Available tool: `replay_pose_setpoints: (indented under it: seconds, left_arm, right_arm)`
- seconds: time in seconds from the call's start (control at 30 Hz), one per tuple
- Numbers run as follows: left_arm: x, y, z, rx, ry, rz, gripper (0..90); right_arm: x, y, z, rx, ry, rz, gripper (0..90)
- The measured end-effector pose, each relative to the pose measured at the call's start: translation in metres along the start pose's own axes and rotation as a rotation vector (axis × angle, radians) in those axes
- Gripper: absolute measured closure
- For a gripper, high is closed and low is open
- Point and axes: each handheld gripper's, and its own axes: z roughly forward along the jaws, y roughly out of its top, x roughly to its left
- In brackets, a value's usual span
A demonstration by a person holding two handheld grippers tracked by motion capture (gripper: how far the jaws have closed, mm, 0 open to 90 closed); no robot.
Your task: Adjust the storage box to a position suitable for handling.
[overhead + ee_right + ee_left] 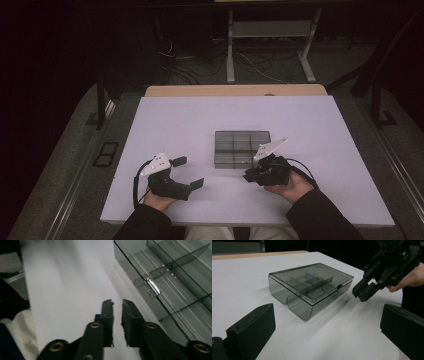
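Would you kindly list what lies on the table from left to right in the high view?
Left gripper, jaws open → smoky clear compartment box, lid closed → right gripper, jaws nearly together with nothing between them, just right of the box's near edge.

In the high view the left gripper (188,172) sits at lower left of centre, held from below by the left hand (159,200), its jaws spread wide. The right gripper (249,175), lower right of centre in the right hand (289,186), has its jaws drawn nearly together with nothing between them.
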Motion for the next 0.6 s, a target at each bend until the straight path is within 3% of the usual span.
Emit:
replay_pose_setpoints:
  seconds: [0.1, 0.6]
  left_arm:
    - [0.000, 0.000, 0.000, -0.004, 0.002, -0.002, 0.0]
    - [0.000, 0.000, 0.000, -0.001, 0.000, 0.001, 0.0]
  right_arm:
    - [0.000, -0.002, 0.004, 0.016, -0.010, 0.000, 88.5]
    - [-0.006, -0.005, 0.021, 0.048, -0.090, 0.009, 88.8]
